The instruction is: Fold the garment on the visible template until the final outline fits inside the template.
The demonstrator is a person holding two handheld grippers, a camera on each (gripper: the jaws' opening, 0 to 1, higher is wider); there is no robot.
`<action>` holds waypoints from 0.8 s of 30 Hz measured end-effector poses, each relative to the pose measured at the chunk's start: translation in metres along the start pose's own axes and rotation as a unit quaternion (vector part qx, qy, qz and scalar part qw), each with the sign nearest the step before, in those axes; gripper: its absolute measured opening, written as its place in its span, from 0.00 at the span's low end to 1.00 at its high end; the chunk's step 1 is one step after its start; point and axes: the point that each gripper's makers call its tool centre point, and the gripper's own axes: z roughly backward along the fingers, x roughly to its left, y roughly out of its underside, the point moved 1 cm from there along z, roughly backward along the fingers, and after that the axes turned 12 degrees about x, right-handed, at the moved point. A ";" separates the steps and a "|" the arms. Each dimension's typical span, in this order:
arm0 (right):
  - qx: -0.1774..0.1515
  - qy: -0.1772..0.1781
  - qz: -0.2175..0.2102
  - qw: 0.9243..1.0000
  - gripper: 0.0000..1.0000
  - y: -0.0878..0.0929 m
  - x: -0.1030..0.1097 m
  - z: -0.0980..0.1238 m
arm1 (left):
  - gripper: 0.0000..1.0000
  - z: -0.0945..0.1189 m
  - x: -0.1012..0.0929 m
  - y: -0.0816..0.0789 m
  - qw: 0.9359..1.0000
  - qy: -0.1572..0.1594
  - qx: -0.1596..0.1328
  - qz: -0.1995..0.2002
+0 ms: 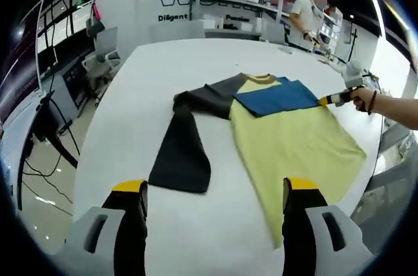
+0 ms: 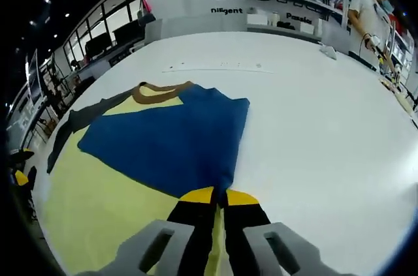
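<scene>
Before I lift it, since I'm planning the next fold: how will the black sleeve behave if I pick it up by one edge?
Probably floppy: the black sleeve lies flat and bends at the shoulder like thin cloth. It should be light, and may drag the yellow shirt body along. On the smooth white table it would likely slide rather than stay put.

Garment [image 1: 281,132] flat on table [image 1: 170,67]

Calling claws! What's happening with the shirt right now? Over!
Right claw shut on blue sleeve, folded over yellow shirt. Left claw open above table. Dark sleeve still spread out. Nothing blocking.
</scene>
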 end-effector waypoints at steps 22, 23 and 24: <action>0.016 -0.002 -0.004 1.000 0.00 -0.009 -0.054 -0.002 | 0.77 -0.022 0.026 -0.013 1.000 -0.009 0.012 0.017; 0.016 -0.001 -0.003 1.000 0.00 -0.009 -0.055 -0.002 | 0.76 -0.022 0.028 -0.014 1.000 -0.011 0.012 0.017; 0.017 0.004 0.000 1.000 0.00 -0.009 -0.058 -0.001 | 0.76 -0.022 0.030 -0.016 1.000 -0.014 0.006 0.015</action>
